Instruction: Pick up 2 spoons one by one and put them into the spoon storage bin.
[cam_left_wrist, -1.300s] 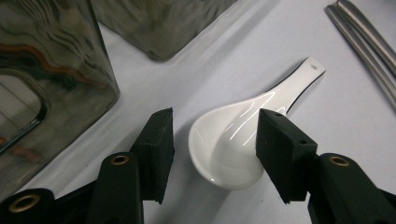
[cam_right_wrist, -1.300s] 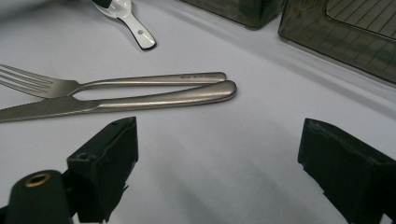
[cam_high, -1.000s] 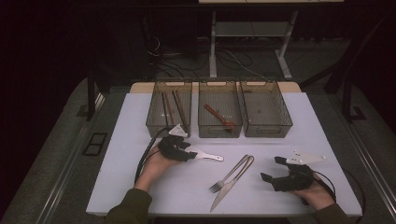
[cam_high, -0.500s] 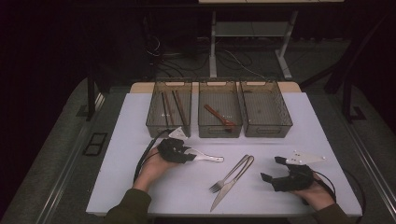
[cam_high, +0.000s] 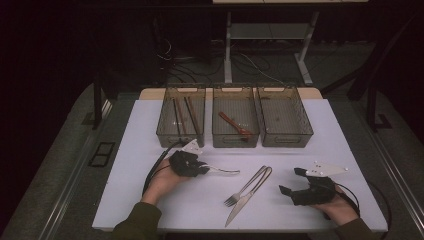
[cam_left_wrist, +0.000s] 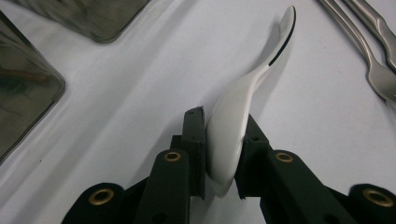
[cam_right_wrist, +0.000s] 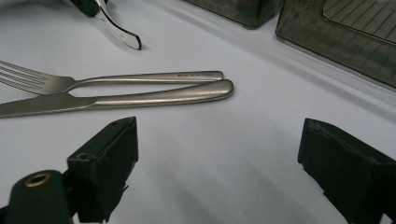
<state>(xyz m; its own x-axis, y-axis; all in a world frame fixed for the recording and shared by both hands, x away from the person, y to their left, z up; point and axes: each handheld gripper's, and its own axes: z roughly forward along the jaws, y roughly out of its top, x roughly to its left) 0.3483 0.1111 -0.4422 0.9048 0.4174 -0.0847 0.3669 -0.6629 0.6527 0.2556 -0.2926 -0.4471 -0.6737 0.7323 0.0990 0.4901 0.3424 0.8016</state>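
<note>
Two pairs of tongs work over the white counter (cam_high: 125, 200), and the metal fork (cam_high: 246, 186) near its middle serves as the landmark. The left tongs (cam_high: 206, 170) lie left of the fork, and their jaws have just been closing; in the left gripper view both pads press on the bowl of a white ceramic spoon (cam_left_wrist: 233, 116), one on each side, so the spoon is clamped. Its handle points away from the tongs toward the fork, and the spoon sits low on the counter. A table knife (cam_high: 248, 196) lies just beside the fork, on the near side, with the two handles touching at their far ends. The right tongs (cam_high: 292, 181) rest right of the fork, well apart from it; their jaws stand wide with nothing between them. Beyond the fork three clear plastic bins stand in a row: the left bin (cam_high: 165, 131) holds dark chopsticks (cam_high: 182, 115), and the middle bin (cam_high: 235, 140) holds a brown spoon (cam_high: 234, 123).
</note>
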